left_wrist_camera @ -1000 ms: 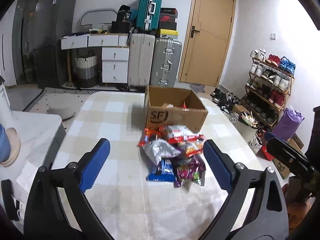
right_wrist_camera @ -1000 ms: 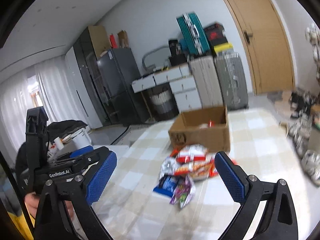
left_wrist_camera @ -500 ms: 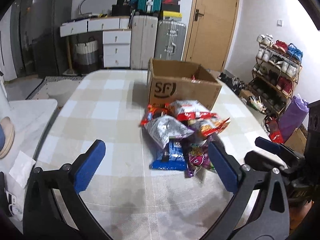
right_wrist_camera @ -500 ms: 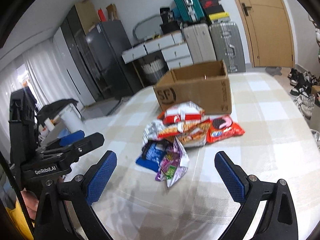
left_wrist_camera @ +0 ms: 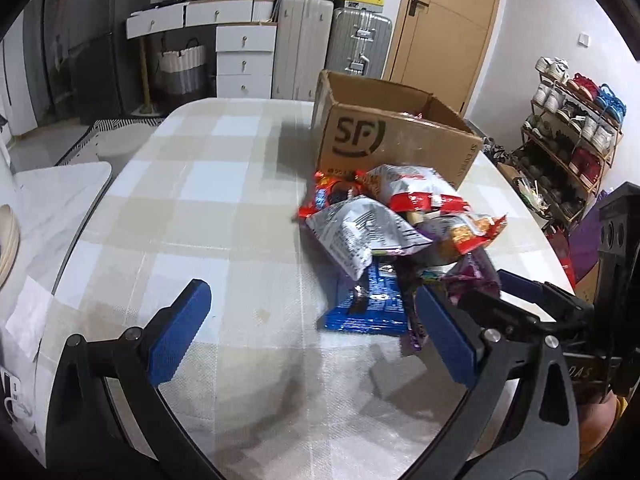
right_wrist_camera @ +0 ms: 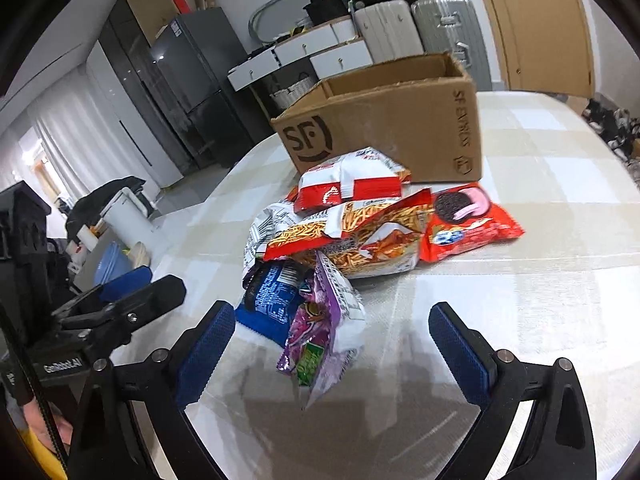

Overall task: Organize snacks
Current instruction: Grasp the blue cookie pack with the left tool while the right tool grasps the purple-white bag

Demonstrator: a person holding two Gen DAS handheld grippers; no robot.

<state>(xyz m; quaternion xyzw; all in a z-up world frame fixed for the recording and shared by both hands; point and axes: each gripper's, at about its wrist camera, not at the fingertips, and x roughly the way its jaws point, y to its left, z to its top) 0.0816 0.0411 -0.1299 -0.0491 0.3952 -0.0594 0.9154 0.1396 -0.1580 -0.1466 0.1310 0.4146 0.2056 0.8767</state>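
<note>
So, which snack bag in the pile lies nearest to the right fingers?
The purple bag. It sticks out at the front of the pile, toward the right fingers, while the red cookie bag lies farther back by the box.

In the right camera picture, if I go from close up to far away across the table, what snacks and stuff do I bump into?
Purple packet → blue packet → fries bag → red-and-white bag → cardboard box.

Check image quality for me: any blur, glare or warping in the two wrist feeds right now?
Left wrist view: strong fisheye bend with dark corners; the cardboard box is sharp, and the left gripper casts a soft shadow on the tablecloth. Right wrist view: same warp; purple snack bag slightly smeared; faint sheen on the fridge.
</note>
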